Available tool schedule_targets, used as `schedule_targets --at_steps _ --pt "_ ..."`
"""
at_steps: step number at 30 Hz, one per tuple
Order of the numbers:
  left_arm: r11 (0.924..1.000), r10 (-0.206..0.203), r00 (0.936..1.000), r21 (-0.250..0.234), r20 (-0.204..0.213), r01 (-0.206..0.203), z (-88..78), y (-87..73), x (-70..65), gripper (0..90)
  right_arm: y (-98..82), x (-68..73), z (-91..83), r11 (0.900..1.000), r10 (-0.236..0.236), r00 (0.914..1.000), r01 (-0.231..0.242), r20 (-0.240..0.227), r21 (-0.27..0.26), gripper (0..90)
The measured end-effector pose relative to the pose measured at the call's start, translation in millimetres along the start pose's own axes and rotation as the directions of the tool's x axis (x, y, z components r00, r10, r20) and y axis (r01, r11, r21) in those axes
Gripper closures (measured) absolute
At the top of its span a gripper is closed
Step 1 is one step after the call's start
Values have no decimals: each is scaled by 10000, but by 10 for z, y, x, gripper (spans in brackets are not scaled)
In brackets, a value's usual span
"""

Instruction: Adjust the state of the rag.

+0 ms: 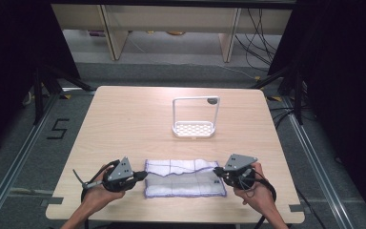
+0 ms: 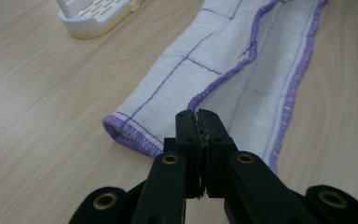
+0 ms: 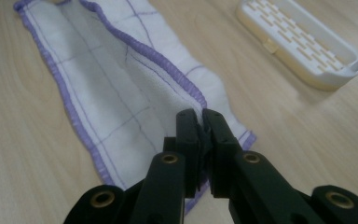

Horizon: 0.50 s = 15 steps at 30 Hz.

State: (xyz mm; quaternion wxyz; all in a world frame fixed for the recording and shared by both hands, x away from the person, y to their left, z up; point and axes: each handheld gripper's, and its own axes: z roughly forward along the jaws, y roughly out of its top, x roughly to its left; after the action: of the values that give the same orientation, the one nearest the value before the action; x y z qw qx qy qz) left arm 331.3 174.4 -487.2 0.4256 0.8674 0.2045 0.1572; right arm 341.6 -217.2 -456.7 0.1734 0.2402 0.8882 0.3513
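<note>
Though folded, white purple-edged cloth (image 1: 185, 178)

Left gripper (image 2: 197, 122) jaws cover the cloth (image 2: 242, 70) edge right at their tips, so can't tell if fabric's pinched. Same w/ right gripper (image 3: 200, 122): cloth corner hidden behind the tips, maybe nipped. White rack (image 2: 95, 16) cut off by the top edge in left gripper view. High view: forearms cut off at the bottom, shelf items beyond the table (image 1: 124, 114) too small to tell.
</note>
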Motion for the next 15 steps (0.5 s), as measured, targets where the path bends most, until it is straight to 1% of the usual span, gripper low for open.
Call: schedule_targets --at_steps 1,2,3,4,5,6,7,8,9,10,11,12,13,14,15 --pt "9995 240 9997 190 70 -241 -4 -14 -86 873 -51 35 -1 9999 8 10000 -8 47 118 860" --pt "9995 240 9997 190 70 -241 -4 -14 -86 873 -70 48 3 9999 68 10000 -68 -52 127 860" --pt "9994 323 9992 147 242 -327 23 -35 -174 871 -97 70 1 9997 78 10000 -78 -11 211 859" --pt "9991 395 9990 147 196 -398 36 -51 -201 871 -111 82 -6 9996 45 10000 -45 -1 279 858" --pt "9991 340 9992 259 216 -346 42 -59 -230 871 -131 92 0 9996 -166 9999 165 23 232 858" --pt "9982 478 9982 357 354 -491 55 -71 -239 868 -151 116 -7 9995 -78 10000 76 43 317 856" --pt "9982 482 9986 333 229 -490 67 -84 -261 867 -179 146 2 9995 0 10000 -1 13 314 855" --pt "9982 482 9986 333 229 -490 67 -84 -261 866 -198 164 -9 9990 -120 9999 121 -30 433 853" --pt "9964 539 9981 635 294 -557 77 -117 -274 863 -222 189 -12 9989 -130 9999 134 -85 447 843" --pt "9964 539 9981 635 294 -557 77 -117 -274 855 -222 189 -12 9989 -130 9999 134 -85 447 843" --pt "9949 578 9973 799 464 -613 107 -156 -285 835 -274 231 -30 9985 -184 9996 194 -192 519 802" --pt "9935 571 9969 957 535 -621 110 -168 -284 809 -309 259 -33 9990 -140 9998 147 -158 422 773" --pt "9935 571 9969 957 535 -621 110 -168 -284 783 -309 259 -33 9990 -140 9998 147 -158 422 773" --pt "9955 223 9983 908 534 -271 117 -183 -293 783 -338 273 -48 9987 -151 9995 164 -284 479 736" --pt "9964 -242 9973 831 693 184 91 -168 -310 642 -396 312 -88 9985 203 9993 -186 -311 515 642"
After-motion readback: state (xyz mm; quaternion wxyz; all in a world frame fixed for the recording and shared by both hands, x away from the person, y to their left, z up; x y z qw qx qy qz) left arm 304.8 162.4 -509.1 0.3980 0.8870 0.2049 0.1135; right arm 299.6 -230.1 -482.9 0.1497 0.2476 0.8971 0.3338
